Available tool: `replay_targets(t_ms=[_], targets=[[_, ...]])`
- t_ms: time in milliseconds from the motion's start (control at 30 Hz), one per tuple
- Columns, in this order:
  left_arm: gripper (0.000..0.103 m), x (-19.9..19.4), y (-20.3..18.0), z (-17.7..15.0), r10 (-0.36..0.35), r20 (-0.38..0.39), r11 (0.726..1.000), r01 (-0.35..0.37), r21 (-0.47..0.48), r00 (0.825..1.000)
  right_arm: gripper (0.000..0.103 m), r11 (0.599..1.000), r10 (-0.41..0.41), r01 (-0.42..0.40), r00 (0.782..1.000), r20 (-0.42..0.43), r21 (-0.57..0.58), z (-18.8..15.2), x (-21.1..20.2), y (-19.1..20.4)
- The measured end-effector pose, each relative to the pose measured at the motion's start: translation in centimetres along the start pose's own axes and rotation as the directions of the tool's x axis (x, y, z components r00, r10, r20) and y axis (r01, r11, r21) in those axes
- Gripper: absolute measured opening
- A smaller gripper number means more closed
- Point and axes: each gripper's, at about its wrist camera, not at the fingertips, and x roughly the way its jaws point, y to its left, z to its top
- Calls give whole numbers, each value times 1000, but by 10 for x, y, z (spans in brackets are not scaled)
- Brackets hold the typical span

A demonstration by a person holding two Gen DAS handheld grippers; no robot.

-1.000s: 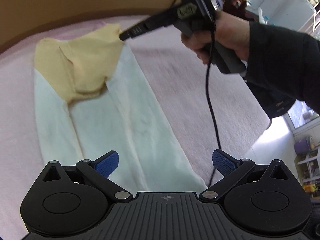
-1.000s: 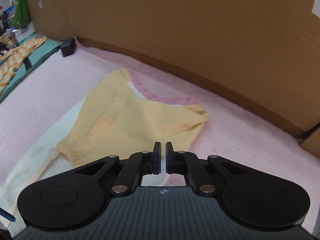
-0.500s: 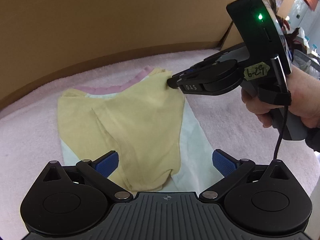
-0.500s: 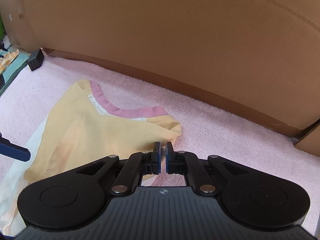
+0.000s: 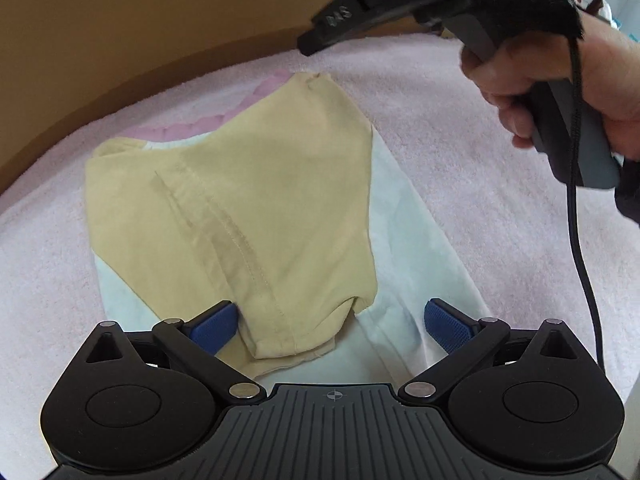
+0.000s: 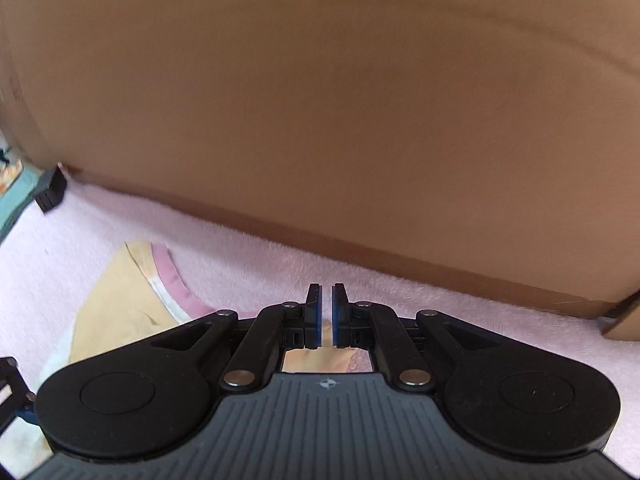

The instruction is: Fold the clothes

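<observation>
A white garment (image 5: 404, 232) with a pink collar (image 5: 200, 126) lies flat on the pink towel. Its yellow sleeves (image 5: 256, 208) are folded across the chest. My left gripper (image 5: 328, 324) hangs open just over the near end of the yellow fold, one blue pad on each side of it, gripping nothing. My right gripper (image 5: 308, 46), held by a hand (image 5: 560, 80), hovers above and beyond the garment's far right corner, clear of the cloth. In the right wrist view its pads (image 6: 326, 294) stand nearly together with nothing between them, and the garment (image 6: 116, 304) shows at lower left.
A pink towel (image 5: 460, 120) covers the work surface. A tall cardboard wall (image 6: 320, 120) runs along the far edge. A small black box (image 6: 51, 194) and teal cloth (image 6: 16, 200) sit at the far left. A black cable (image 5: 580, 240) hangs from the right gripper.
The right gripper, which was at the yellow sleeve's far corner, has lifted off and drawn away to the right. The left gripper has moved in closer over the yellow fold.
</observation>
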Motion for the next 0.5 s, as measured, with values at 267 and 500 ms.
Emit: replay_targets(t_ms=[267, 500], targets=[[103, -5, -4, 18, -49, 59, 999, 48, 15, 997, 8, 997, 46, -38, 990, -134, 60, -23, -14, -8], [103, 15, -9, 13, -31, 16, 997, 30, 68, 999, 7, 1000, -11, 10, 990, -144, -10, -19, 6, 8]])
